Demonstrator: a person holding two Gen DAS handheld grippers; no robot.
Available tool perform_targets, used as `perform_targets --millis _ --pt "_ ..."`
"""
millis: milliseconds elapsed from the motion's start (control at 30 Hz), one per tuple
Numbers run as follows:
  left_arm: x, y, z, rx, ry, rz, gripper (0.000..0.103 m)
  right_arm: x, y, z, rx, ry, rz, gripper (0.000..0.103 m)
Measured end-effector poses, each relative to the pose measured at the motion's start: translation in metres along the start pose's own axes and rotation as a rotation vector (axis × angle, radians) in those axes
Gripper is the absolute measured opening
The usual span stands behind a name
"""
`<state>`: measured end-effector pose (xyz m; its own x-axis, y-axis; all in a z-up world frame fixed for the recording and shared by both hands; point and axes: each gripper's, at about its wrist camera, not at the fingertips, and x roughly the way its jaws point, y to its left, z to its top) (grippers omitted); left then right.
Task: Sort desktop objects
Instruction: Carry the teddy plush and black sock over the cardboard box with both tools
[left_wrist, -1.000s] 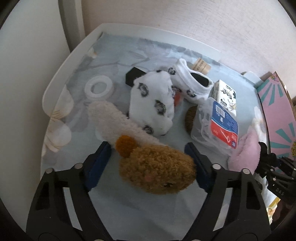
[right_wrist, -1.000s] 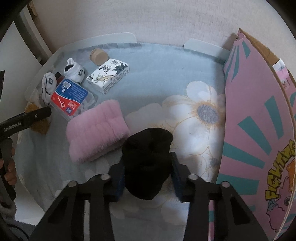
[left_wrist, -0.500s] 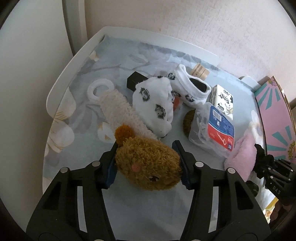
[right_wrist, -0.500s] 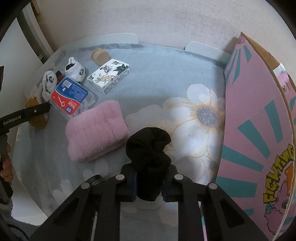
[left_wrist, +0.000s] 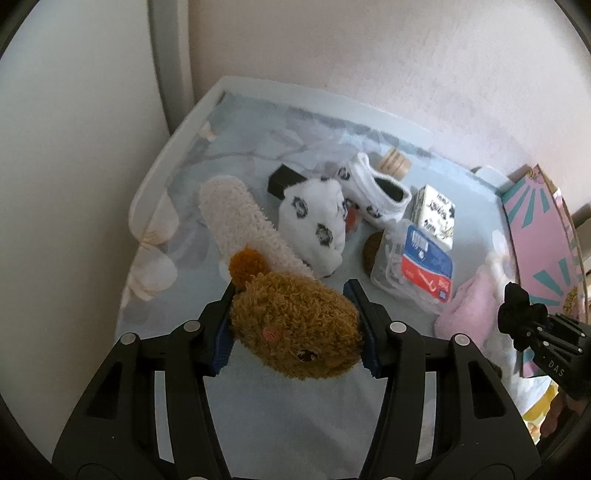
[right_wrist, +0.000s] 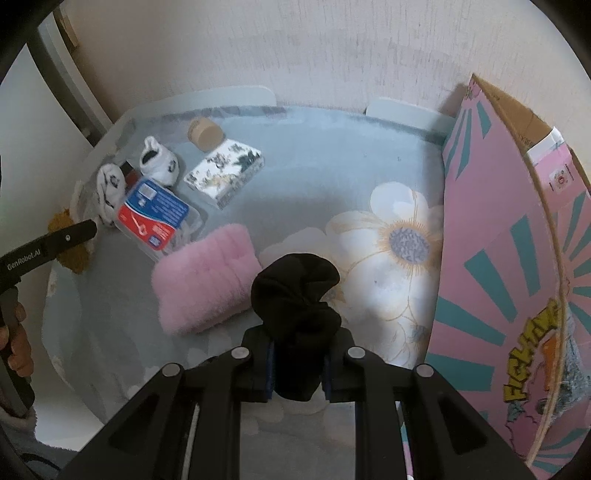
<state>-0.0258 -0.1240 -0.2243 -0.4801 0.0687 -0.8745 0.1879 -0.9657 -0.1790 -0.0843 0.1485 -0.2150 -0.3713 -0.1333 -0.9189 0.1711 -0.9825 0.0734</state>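
Note:
My left gripper (left_wrist: 295, 325) is shut on a fuzzy brown sock (left_wrist: 295, 328) with a cream leg (left_wrist: 243, 229), raised a little off the table. In the right wrist view my right gripper (right_wrist: 297, 369) is shut on a bunched black sock (right_wrist: 295, 295) held above the flowered cloth. A pink fluffy sock (right_wrist: 205, 280) lies just left of it. Two white socks with dark prints (left_wrist: 317, 221) (left_wrist: 376, 192) lie behind the brown one. The right gripper with its black sock (left_wrist: 517, 317) shows at the right edge of the left wrist view.
A clear box with a blue and red label (right_wrist: 155, 214), a printed tissue pack (right_wrist: 225, 171) and a round wooden lid (right_wrist: 205, 133) sit at the back left. A pink cardboard box (right_wrist: 498, 258) stands along the right. A hand (right_wrist: 14, 332) holds the left gripper's handle.
Both grippers closed on their socks. The left one then lifted the brown sock, dragging its cream leg over the white tape ring. The right one barely moved.

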Motion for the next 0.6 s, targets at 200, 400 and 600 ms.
perform_targets --millis 200,400,600 --pt "-0.043 -0.011 0.017 0.064 -0.035 -0.001 0.051 -0.038 0.005 0.010 -0.027 -0.077 0.041 0.017" --pt "-0.087 -0.041 0.050 0.144 -0.126 -0.002 0.051 -0.071 0.006 0.032 -0.024 -0.146 0.089 0.017" --pt "-0.123 -0.076 0.074 0.214 -0.179 -0.067 0.051 -0.116 -0.006 0.048 -0.007 -0.189 0.095 0.017"
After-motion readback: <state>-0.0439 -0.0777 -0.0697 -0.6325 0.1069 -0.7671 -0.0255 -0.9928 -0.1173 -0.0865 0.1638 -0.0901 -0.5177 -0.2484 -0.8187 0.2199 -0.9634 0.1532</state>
